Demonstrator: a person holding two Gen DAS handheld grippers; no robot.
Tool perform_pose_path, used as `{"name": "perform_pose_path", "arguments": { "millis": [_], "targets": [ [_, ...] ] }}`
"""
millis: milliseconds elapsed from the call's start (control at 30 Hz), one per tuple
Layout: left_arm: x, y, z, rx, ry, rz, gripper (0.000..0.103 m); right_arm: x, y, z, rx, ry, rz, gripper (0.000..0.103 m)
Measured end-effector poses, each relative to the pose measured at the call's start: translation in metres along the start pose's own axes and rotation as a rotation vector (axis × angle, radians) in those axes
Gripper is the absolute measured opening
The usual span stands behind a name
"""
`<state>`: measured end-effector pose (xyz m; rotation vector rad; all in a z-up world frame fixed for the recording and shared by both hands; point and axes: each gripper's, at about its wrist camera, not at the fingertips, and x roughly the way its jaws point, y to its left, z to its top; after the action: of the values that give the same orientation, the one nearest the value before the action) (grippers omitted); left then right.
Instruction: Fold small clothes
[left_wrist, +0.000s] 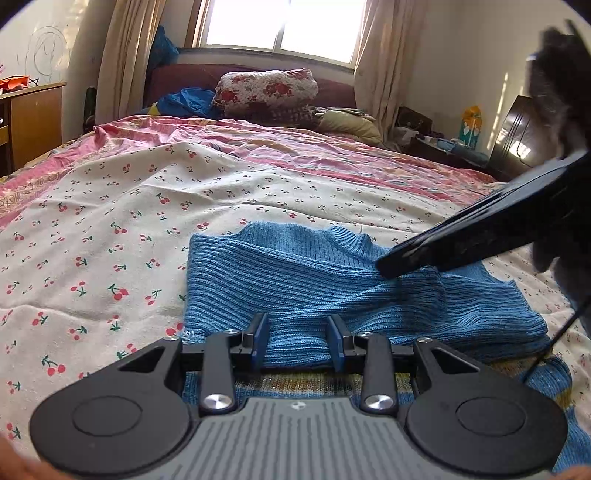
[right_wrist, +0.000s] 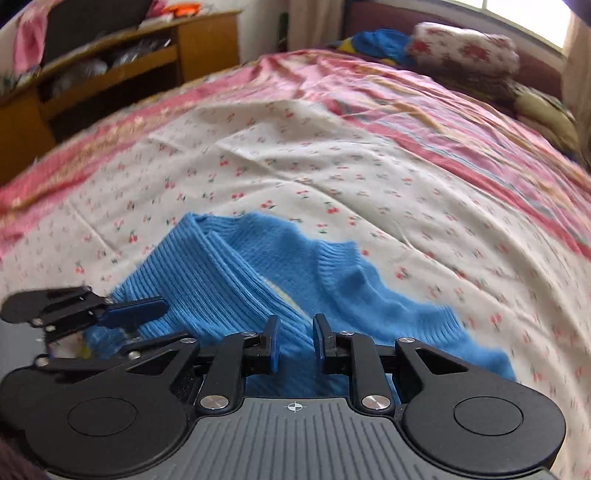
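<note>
A small blue ribbed knit sweater (left_wrist: 314, 280) lies partly folded on the cherry-print sheet (left_wrist: 110, 229); it also shows in the right wrist view (right_wrist: 229, 280). My left gripper (left_wrist: 298, 341) is open, its blue-padded fingers low over the sweater's near fold. My right gripper (right_wrist: 295, 345) is open just above the sweater's middle, with nothing between its fingers. The right gripper's black body (left_wrist: 480, 229) reaches in from the right over the sweater's collar side. The left gripper (right_wrist: 122, 314) shows at the left edge of the sweater.
The bed carries a pink striped cover (left_wrist: 295, 136), a floral pillow (left_wrist: 266, 90) and blue clothes (left_wrist: 188, 101) by the window. A wooden cabinet (right_wrist: 110, 70) stands left of the bed. A dark nightstand (left_wrist: 443, 144) with clutter stands at the right.
</note>
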<state>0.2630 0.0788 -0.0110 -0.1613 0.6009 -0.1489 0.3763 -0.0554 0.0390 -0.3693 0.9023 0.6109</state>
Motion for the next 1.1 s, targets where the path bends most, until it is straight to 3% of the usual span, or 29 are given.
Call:
{"name": "perform_pose_path", "arguments": {
  "millis": [167, 233, 267, 400, 500, 567, 600, 633, 800, 867, 900, 933, 967, 1100],
  "targets": [
    [0.000, 0.003, 0.001, -0.010, 0.002, -0.012, 0.040, 0.018, 0.013, -0.002, -0.080, 0.069, -0.022, 0.023],
    [0.000, 0.003, 0.001, -0.012, 0.001, -0.013, 0.040, 0.018, 0.017, -0.003, -0.089, 0.074, -0.028, 0.005],
    [0.000, 0.004, 0.001, -0.015, 0.000, -0.013, 0.040, 0.018, 0.020, -0.002, -0.107, 0.069, -0.049, 0.001],
    [-0.002, 0.005, 0.002, -0.034, -0.014, -0.011, 0.040, 0.016, 0.012, 0.012, -0.058, -0.004, -0.140, 0.000],
    [-0.002, 0.005, 0.001, -0.032, -0.014, -0.012, 0.040, 0.014, 0.003, 0.019, -0.011, -0.030, -0.108, 0.000],
    [-0.001, 0.005, 0.001, -0.022, -0.013, -0.012, 0.040, 0.010, 0.000, 0.020, -0.001, -0.015, -0.004, 0.000],
    [-0.001, 0.004, 0.000, -0.019, -0.013, -0.011, 0.041, 0.009, 0.000, 0.019, -0.006, -0.004, 0.035, 0.001],
    [-0.001, 0.004, 0.000, -0.018, -0.014, -0.010, 0.041, 0.009, 0.003, 0.018, -0.024, -0.003, 0.049, 0.008],
    [-0.001, 0.005, 0.000, -0.018, -0.011, -0.015, 0.041, 0.024, 0.009, 0.012, -0.086, 0.073, 0.054, 0.031],
    [-0.001, 0.006, 0.001, -0.023, -0.010, -0.019, 0.041, 0.026, 0.011, 0.007, -0.089, 0.077, 0.042, 0.030],
    [-0.001, 0.006, 0.001, -0.024, -0.010, -0.019, 0.041, 0.027, 0.011, 0.006, -0.078, 0.076, 0.040, 0.026],
    [-0.001, 0.006, 0.001, -0.024, -0.010, -0.019, 0.041, 0.027, 0.013, 0.004, -0.078, 0.075, 0.045, 0.013],
    [-0.001, 0.006, 0.001, -0.023, -0.011, -0.019, 0.041, 0.026, 0.016, 0.004, -0.090, 0.068, 0.039, 0.007],
    [-0.001, 0.006, 0.001, -0.024, -0.014, -0.016, 0.041, 0.023, 0.024, 0.010, -0.114, 0.025, -0.022, 0.004]
  ]
}}
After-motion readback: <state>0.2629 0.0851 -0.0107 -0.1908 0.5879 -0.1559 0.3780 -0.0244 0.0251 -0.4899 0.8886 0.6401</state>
